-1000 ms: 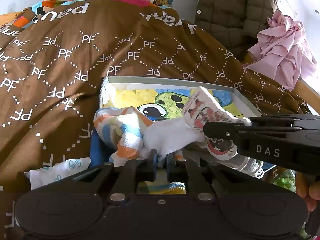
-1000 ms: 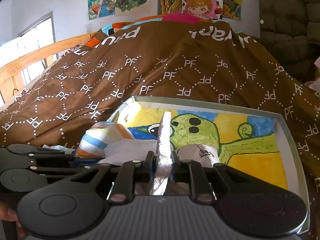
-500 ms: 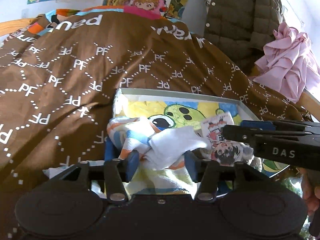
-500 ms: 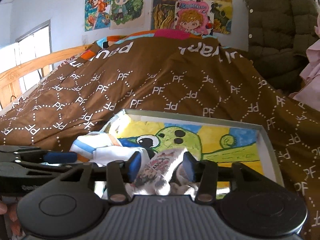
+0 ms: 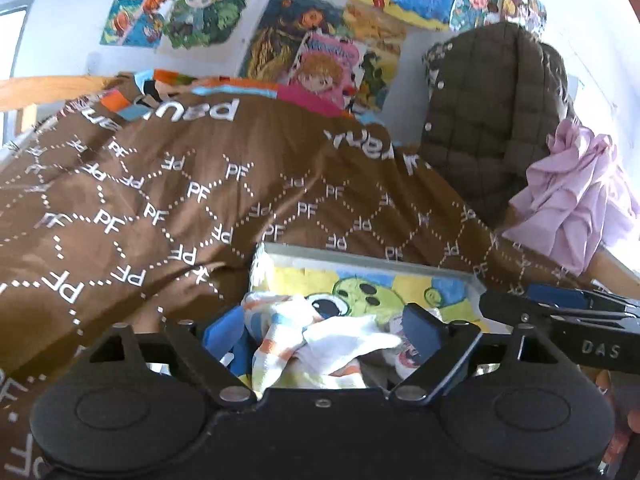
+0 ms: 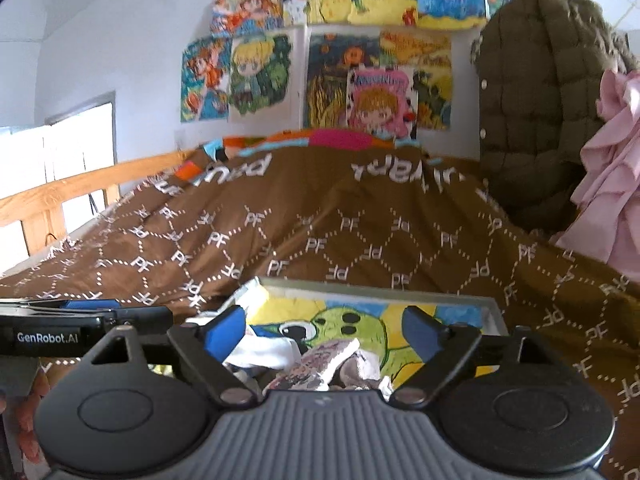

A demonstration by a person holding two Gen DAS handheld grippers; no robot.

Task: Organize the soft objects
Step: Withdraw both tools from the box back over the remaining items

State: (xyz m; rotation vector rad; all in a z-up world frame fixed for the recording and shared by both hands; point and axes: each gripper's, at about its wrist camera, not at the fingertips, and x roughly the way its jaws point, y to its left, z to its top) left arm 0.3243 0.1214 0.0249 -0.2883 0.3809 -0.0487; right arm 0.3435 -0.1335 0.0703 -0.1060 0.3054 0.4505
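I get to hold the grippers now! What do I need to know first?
Left gripper: open, jaws have just been opening, nothing pinched.
Right gripper: open, just been opening too, pads off the cloth.
Things: striped cloth, white cloth and printed cloth lie piled in the painted tray on the brown blanket.
Done: these are in the tray.
Left: I can't tell.

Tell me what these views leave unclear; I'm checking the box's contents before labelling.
- Left wrist view: the near part of the shallow cartoon-lined grey box, hidden by the left gripper.
- Right wrist view: how many pieces form the white and patterned cloth pile, cut off by the right gripper.
- Both: box depth.
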